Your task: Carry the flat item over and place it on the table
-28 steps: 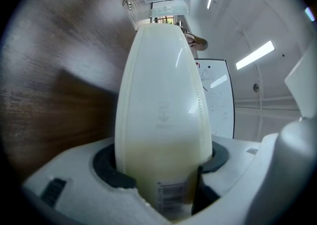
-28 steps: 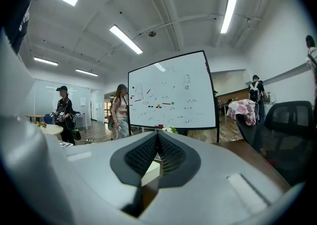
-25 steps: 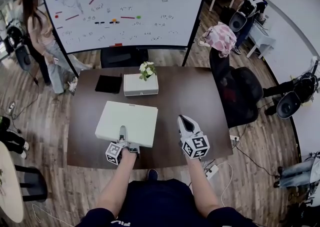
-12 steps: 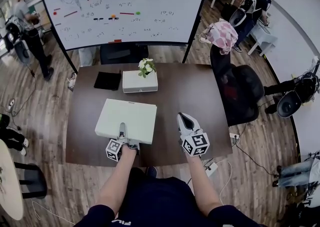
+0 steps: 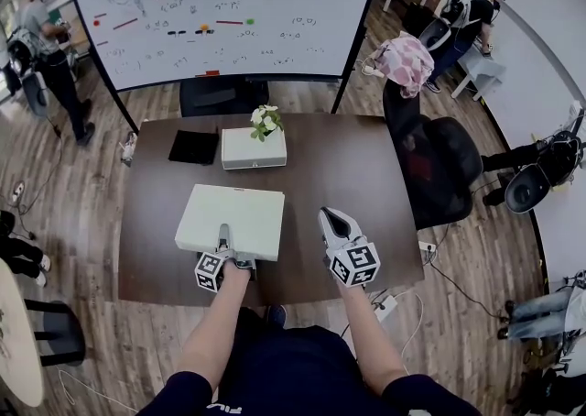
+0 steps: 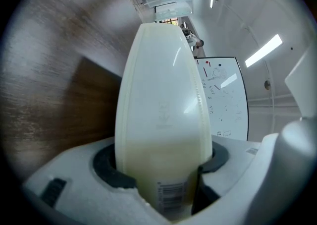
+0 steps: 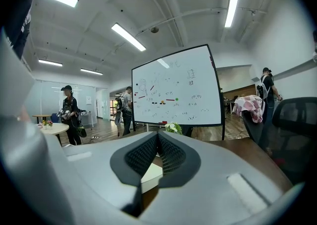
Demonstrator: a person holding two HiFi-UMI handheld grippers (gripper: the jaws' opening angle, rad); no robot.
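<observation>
The flat item (image 5: 231, 220) is a thin white rectangular case, lying level over the front left part of the dark brown table (image 5: 366, 167). My left gripper (image 5: 222, 242) is shut on the middle of its near edge. In the left gripper view the case (image 6: 163, 95) runs away from the camera, with both dark pads (image 6: 106, 167) pressed on its sides. I cannot tell whether it rests on the wood or hovers just above it. My right gripper (image 5: 328, 216) hangs over the table's front right. Its ribbed pads (image 7: 171, 154) meet with nothing between them.
A white box with a small flower bunch (image 5: 254, 148) and a black flat pad (image 5: 193, 147) sit at the table's far side. A whiteboard (image 5: 220, 11) stands behind. A black office chair (image 5: 439, 167) is at the right. People stand at the far left and far right.
Both grippers and the case keep nearly the same places. A person near the whiteboard's left side has walked out of view.
</observation>
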